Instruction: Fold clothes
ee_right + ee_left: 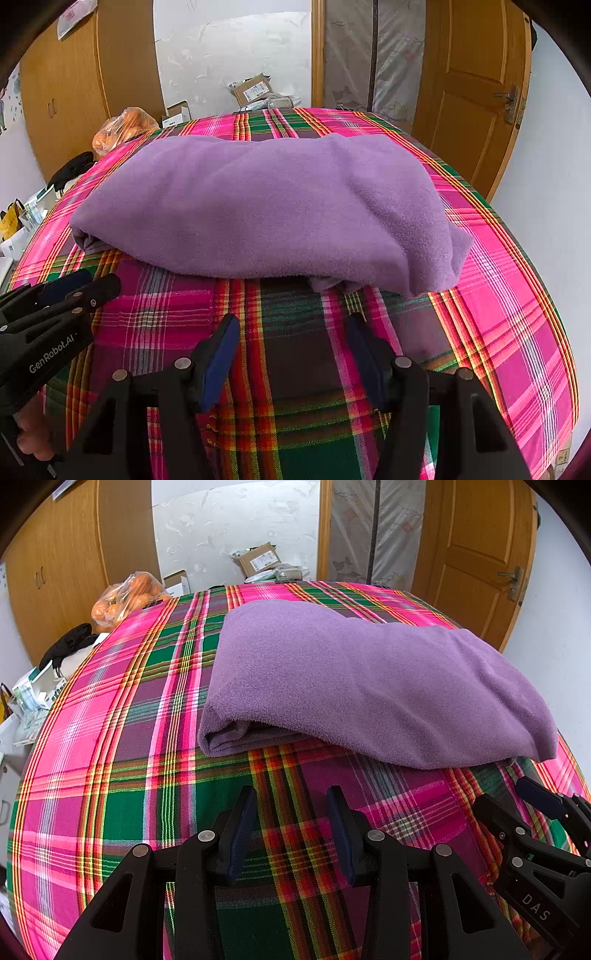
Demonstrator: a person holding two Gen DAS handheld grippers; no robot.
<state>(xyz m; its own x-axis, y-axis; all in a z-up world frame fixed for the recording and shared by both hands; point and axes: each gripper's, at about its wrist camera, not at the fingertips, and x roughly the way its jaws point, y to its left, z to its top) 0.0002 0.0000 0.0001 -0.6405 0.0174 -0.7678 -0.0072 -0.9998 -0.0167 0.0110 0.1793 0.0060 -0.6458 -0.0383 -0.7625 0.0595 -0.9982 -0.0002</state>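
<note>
**Purple fleece folded on the plaid, both grippers empty**

From the left: a bag of oranges [123, 600] sits off the far-left corner of the surface, which is covered by a pink-and-green plaid cloth [110, 738] (bed or counter, I cannot tell). The left gripper [291, 812] hangs over bare plaid near the front edge, jaws partly apart with nothing between them. The purple fleece [354, 679] lies in the middle, already doubled over, its layered corner showing at the near left and a rounded fold along the right. The right gripper [293, 336] points at the fleece's near edge, jaws spread wide and holding nothing.

If another fold is wanted, my judgement is to take the two near corners together, one per gripper, pinching all layers (the loose underlayer at the near right may slip out otherwise), lift evenly, and lay the edge flush with the far side.

Count: one fleece, two grippers, one bag of oranges, one plaid cloth.
</note>
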